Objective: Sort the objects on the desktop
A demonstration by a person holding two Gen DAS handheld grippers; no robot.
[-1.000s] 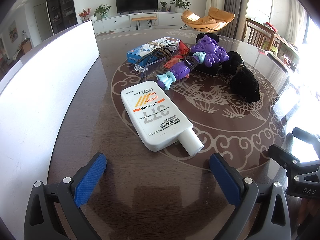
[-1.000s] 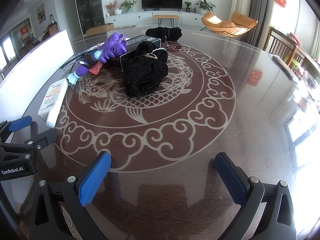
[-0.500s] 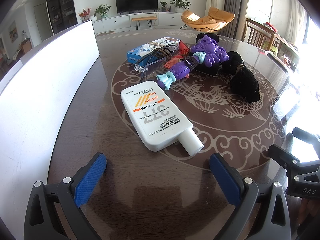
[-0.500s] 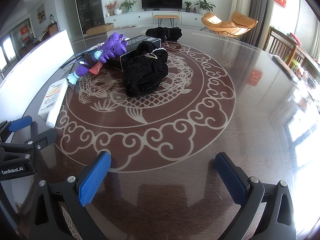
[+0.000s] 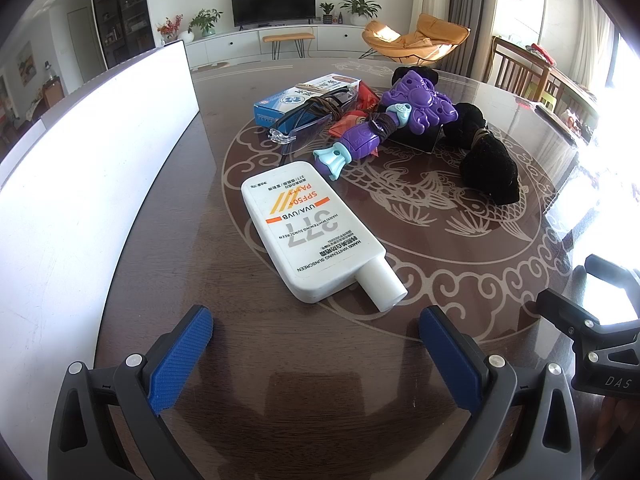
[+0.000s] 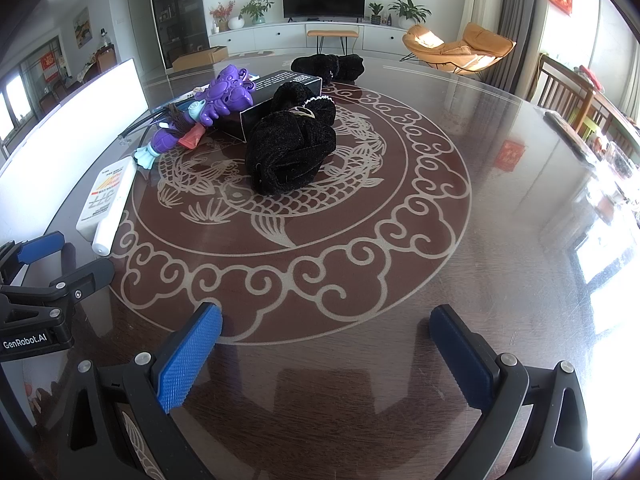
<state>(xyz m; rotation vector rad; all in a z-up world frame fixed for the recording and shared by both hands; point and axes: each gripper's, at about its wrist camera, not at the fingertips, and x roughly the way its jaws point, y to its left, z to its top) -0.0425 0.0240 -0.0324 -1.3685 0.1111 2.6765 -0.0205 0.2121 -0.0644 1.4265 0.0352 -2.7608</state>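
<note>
A white sunscreen bottle [image 5: 316, 236] lies flat just ahead of my open left gripper [image 5: 316, 332], cap toward the fingers; the right wrist view shows this bottle [image 6: 106, 202] at far left. Behind it lie a purple toy [image 5: 394, 122], clear glasses [image 5: 310, 122], a blue box [image 5: 296, 96] and a black fabric bundle [image 5: 486, 160]. My right gripper [image 6: 324, 340] stands open over bare table, the black bundle [image 6: 290, 152] and a black box [image 6: 276, 98] well ahead, the purple toy [image 6: 218, 102] to their left. Both grippers hold nothing.
A large white panel [image 5: 80, 168] stands along the table's left side. The round dark table [image 6: 500, 208] has a carp pattern and a glossy top. Another black bundle [image 6: 328, 66] lies at the far side. Wooden chairs [image 6: 560, 88] stand to the right.
</note>
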